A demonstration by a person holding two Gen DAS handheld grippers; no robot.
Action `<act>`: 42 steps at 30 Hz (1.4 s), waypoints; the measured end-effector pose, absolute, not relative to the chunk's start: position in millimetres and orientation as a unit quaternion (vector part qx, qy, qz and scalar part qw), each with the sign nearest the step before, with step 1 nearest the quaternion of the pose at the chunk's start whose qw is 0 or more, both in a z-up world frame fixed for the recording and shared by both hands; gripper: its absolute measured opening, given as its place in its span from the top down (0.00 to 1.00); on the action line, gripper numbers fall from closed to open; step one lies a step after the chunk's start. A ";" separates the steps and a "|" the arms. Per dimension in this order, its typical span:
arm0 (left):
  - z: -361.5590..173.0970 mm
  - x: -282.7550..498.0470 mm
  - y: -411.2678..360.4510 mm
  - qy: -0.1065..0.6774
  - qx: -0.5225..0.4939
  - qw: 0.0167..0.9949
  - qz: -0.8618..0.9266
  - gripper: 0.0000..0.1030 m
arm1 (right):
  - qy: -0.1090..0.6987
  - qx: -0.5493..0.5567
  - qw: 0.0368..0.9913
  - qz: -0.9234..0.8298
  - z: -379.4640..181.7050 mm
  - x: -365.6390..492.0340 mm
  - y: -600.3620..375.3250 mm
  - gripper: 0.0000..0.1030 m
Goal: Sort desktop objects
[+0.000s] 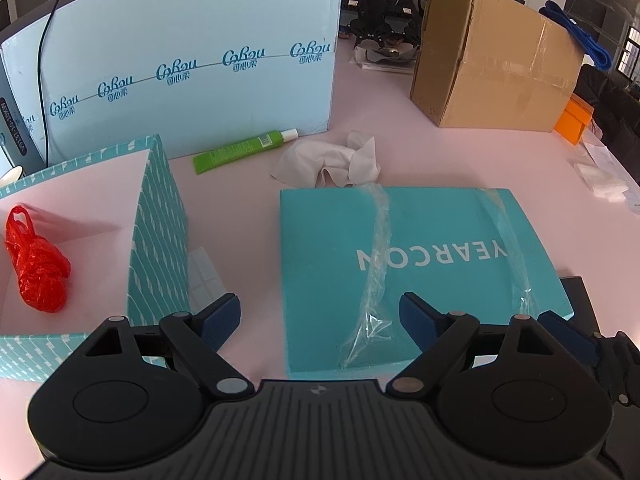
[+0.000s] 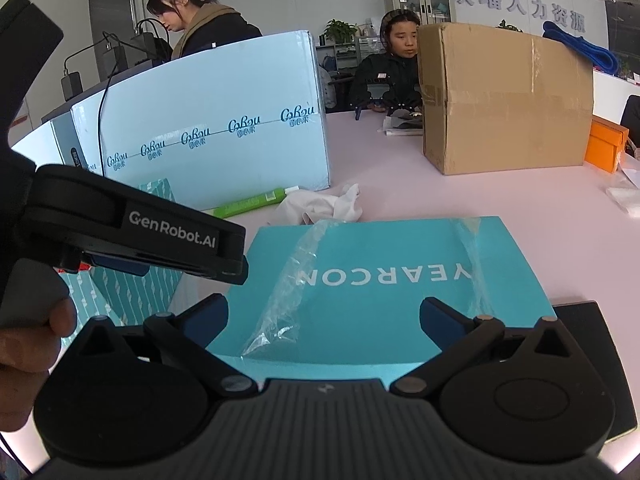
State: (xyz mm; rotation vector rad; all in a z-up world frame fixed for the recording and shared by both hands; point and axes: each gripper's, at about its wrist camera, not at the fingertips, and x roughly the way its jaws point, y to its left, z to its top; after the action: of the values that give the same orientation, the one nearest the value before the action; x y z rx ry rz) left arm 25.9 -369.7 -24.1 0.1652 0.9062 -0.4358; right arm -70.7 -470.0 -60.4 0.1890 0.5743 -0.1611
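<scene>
From the left wrist camera, the left gripper [image 1: 320,320] hangs with its jaws spread wide and nothing between them, above the near edge of a flat teal box lid [image 1: 416,264] lying on the pink bench [image 1: 248,208]. A strip of clear plastic film [image 1: 376,280] trails across the lid. To the left stands an open teal box [image 1: 156,232] with a red plastic bag [image 1: 38,264] inside. Beyond lie a green tube [image 1: 244,150] and a crumpled white tissue [image 1: 332,160], well apart from the gripper.

From the right wrist camera, the right gripper [image 2: 324,316] is likewise open and empty over the same lid [image 2: 400,276]. The left gripper's body [image 2: 132,236] crosses the view at left, held by what seems a hand [image 2: 28,344], blurred at the edge.
</scene>
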 end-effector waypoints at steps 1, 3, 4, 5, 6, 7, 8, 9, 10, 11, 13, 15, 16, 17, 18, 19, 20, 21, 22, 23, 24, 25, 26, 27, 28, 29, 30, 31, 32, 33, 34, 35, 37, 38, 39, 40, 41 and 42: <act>-24.7 25.5 -370.0 0.435 0.079 0.872 -0.209 0.18 | 0.284 0.093 0.951 -0.080 -60.8 -71.3 -470.2 0.00; -26.1 24.8 -370.9 0.437 0.080 0.871 -0.209 0.18 | 0.286 0.094 0.950 -0.081 -61.6 -72.3 -470.7 0.00; -26.8 24.5 -371.4 0.438 0.081 0.870 -0.210 0.18 | 0.288 0.094 0.950 -0.081 -61.9 -72.9 -470.9 0.00; -27.5 24.1 -371.9 0.440 0.082 0.870 -0.210 0.18 | 0.289 0.094 0.949 -0.082 -62.2 -73.4 -471.3 0.00; -28.2 23.9 -372.3 0.441 0.082 0.869 -0.210 0.18 | 0.289 0.094 0.949 -0.082 -62.5 -73.9 -471.5 0.00; -28.8 23.6 -372.8 0.442 0.082 0.868 -0.210 0.18 | 0.290 0.094 0.949 -0.083 -62.8 -74.5 -471.6 0.00; -29.5 23.3 -373.3 0.443 0.082 0.868 -0.210 0.18 | 0.291 0.094 0.948 -0.084 -63.0 -75.1 -471.8 0.00; -30.0 23.0 -373.9 0.443 0.083 0.868 -0.210 0.18 | 0.291 0.094 0.948 -0.085 -63.1 -75.7 -472.2 0.00; -30.5 22.7 -374.4 0.444 0.083 0.867 -0.210 0.18 | 0.291 0.095 0.948 -0.085 -63.3 -76.5 -472.7 0.00; -31.2 22.5 -375.1 0.445 0.084 0.866 -0.210 0.18 | 0.292 0.095 0.948 -0.086 -63.5 -77.2 -473.2 0.00; -32.6 22.1 -376.5 0.447 0.084 0.865 -0.211 0.18 | 0.292 0.095 0.947 -0.089 -63.9 -78.4 -474.2 0.00; -34.0 21.7 -378.2 0.449 0.085 0.864 -0.211 0.18 | 0.293 0.095 0.947 -0.091 -64.4 -79.3 -475.9 0.00; -34.7 21.7 -379.1 0.450 0.085 0.863 -0.211 0.18 | 0.293 0.095 0.947 -0.093 -64.6 -79.7 -476.8 0.00; -35.5 21.8 -380.1 0.452 0.086 0.863 -0.211 0.18 | 0.294 0.094 0.947 -0.095 -64.7 -79.9 -477.7 0.00; -36.3 21.9 -381.0 0.453 0.086 0.862 -0.211 0.18 | 0.294 0.093 0.946 -0.096 -64.8 -80.1 -478.5 0.00; -37.2 21.9 -382.0 0.454 0.086 0.861 -0.211 0.18 | 0.294 0.091 0.946 -0.099 -64.9 -80.3 -479.6 0.00; -38.4 22.1 -383.0 0.456 0.086 0.861 -0.210 0.18 | 0.294 0.090 0.946 -0.101 -65.0 -80.3 -480.8 0.00; -39.6 22.3 -384.1 0.457 0.086 0.860 -0.210 0.18 | 0.295 0.089 0.946 -0.104 -65.2 -79.9 -481.6 0.00; -40.7 22.7 -385.3 0.459 0.085 0.859 -0.209 0.18 | 0.295 0.088 0.945 -0.107 -65.4 -79.7 -483.1 0.00; -41.9 23.2 -386.3 0.461 0.085 0.859 -0.208 0.18 | 0.296 0.087 0.945 -0.109 -65.6 -79.3 -484.6 0.00; -43.0 23.7 -387.3 0.462 0.084 0.858 -0.207 0.18 | 0.297 0.086 0.945 -0.111 -65.9 -79.0 -486.0 0.00; -44.1 24.2 -388.2 0.464 0.083 0.858 -0.206 0.18 | 0.297 0.084 0.944 -0.113 -66.2 -78.6 -487.5 0.00; -45.1 24.8 -389.0 0.465 0.082 0.857 -0.205 0.18 | 0.298 0.083 0.944 -0.115 -66.5 -78.4 -489.1 0.00; -46.1 25.4 -389.8 0.467 0.081 0.857 -0.204 0.18 | 0.299 0.082 0.944 -0.116 -66.8 -78.1 -490.6 0.00; -47.0 25.9 -390.8 0.468 0.080 0.856 -0.203 0.18 | 0.300 0.080 0.943 -0.117 -67.1 -77.8 -492.2 0.00; -47.9 26.4 -391.7 0.470 0.078 0.856 -0.202 0.18 | 0.301 0.079 0.943 -0.117 -67.4 -77.6 -494.0 0.00; -48.7 26.6 -392.8 0.471 0.077 0.856 -0.201 0.18 | 0.302 0.078 0.943 -0.118 -67.8 -77.4 -495.7 0.00; -49.4 26.7 -394.0 0.472 0.077 0.855 -0.200 0.18 | 0.303 0.076 0.943 -0.119 -68.2 -77.2 -497.3 0.00; -50.1 26.6 -395.0 0.473 0.076 0.855 -0.200 0.18 | 0.304 0.075 0.942 -0.119 -68.5 -77.0 -499.0 0.00; -50.8 26.5 -396.0 0.474 0.075 0.855 -0.199 0.18 | 0.304 0.074 0.942 -0.118 -68.8 -76.6 -501.1 0.00; -51.5 26.5 -397.1 0.475 0.074 0.854 -0.198 0.18 | 0.305 0.073 0.942 -0.118 -69.2 -76.3 -502.7 0.00; -52.2 26.5 -398.2 0.476 0.073 0.854 -0.197 0.18 | 0.306 0.072 0.942 -0.117 -69.5 -76.2 -504.1 0.00; -53.5 26.7 -400.6 0.478 0.072 0.853 -0.196 0.18 | 0.308 0.070 0.942 -0.116 -70.3 -75.9 -506.8 0.00; -54.0 26.9 -401.6 0.478 0.071 0.853 -0.195 0.18 | 0.309 0.069 0.942 -0.115 -70.7 -75.7 -508.1 0.00; -54.6 27.1 -402.6 0.479 0.070 0.853 -0.195 0.18 | 0.310 0.068 0.941 -0.115 -71.2 -75.5 -509.4 0.00; -55.0 27.1 -403.5 0.480 0.070 0.853 -0.194 0.18 | 0.311 0.068 0.941 -0.114 -71.7 -75.2 -510.9 0.00; -55.6 27.2 -404.3 0.480 0.070 0.853 -0.193 0.18 | 0.312 0.068 0.941 -0.114 -71.7 -75.5 -512.1 0.00; -56.1 27.2 -405.1 0.481 0.070 0.853 -0.192 0.18 | 0.313 0.068 0.941 -0.113 -72.3 -75.2 -513.5 0.00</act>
State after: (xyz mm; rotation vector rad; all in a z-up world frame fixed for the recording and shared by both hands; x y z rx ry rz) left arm 27.2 -405.1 -56.1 0.1466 1.0121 -0.4033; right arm -75.2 -513.5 -72.3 0.1391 0.6381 -0.2312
